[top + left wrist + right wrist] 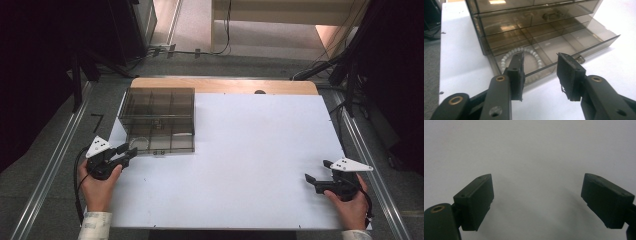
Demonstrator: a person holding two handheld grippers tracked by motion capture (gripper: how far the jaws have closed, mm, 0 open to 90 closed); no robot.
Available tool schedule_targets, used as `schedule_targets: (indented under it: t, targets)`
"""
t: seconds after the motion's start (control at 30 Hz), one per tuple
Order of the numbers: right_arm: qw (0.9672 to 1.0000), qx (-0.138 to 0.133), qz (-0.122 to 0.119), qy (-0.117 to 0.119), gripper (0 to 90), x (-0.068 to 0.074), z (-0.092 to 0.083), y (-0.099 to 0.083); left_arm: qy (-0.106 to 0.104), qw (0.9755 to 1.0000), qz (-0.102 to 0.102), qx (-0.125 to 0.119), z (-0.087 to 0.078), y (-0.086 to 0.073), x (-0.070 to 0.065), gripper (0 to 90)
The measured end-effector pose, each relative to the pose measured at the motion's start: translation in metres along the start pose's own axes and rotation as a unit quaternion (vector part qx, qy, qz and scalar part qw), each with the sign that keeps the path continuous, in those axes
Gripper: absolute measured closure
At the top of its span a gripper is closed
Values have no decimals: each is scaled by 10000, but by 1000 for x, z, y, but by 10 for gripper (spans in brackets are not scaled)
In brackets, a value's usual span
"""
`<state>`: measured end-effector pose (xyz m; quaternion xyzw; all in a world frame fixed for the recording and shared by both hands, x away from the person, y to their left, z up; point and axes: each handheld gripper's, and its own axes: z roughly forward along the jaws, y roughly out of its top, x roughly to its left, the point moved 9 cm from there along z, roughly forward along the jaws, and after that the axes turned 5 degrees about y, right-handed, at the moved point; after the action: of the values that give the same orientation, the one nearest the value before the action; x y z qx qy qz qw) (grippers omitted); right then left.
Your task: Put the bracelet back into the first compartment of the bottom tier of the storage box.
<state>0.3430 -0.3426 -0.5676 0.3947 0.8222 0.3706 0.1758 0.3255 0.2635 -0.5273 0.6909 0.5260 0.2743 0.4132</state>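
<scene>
Both grippers are kept open and empty; left gripper [540,75] is pointed at bead bracelet [509,53] inside smoky plastic box [157,120], right gripper [316,172] over white table [250,165]

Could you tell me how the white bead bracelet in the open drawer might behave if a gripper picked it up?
The bead bracelet is a loop of small round beads, so it would probably hang limp and swing. Its smooth beads may slip between flat fingers. It looks light, and the shallow drawer of the tinted box leaves little room.
</scene>
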Motion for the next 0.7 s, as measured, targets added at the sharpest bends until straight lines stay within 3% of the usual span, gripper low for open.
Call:
schedule_targets:
  t: [0.7]
  targets:
    - [10000, -4, -14, 6, 100, 0, 0, 0, -241, 9997, 94, -5, -13, -10, -11, 479]
